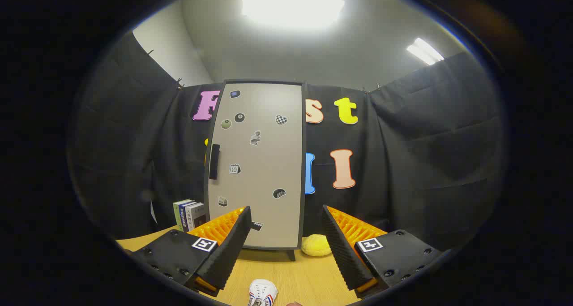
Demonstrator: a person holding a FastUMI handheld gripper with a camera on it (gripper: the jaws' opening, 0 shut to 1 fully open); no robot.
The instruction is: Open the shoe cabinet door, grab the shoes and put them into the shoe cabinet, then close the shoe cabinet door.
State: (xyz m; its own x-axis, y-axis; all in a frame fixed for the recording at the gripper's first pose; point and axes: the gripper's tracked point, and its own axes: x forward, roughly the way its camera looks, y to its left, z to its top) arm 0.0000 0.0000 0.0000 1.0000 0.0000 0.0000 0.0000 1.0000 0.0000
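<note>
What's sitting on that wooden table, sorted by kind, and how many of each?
Shoe cabinet: 1, door shut
Shoe: 1, white, between the open gripper fingers
Yellow fluffy thing: 1, beside the cabinet
Books: about 3, exact number unclear
Total: about 6

shoe cabinet (257, 171): upright, door shut (stickered) | shoe (262, 293): white, on tabletop

Non-task items: a few upright books (190, 214) standing at the far left of the wooden counter (309, 274), against the black cloth wall (425, 162). A yellow fluffy ball-like object (316, 245) sits on the counter further right, near the wall. Two ceiling lights (292, 3) are on overhead.
</note>
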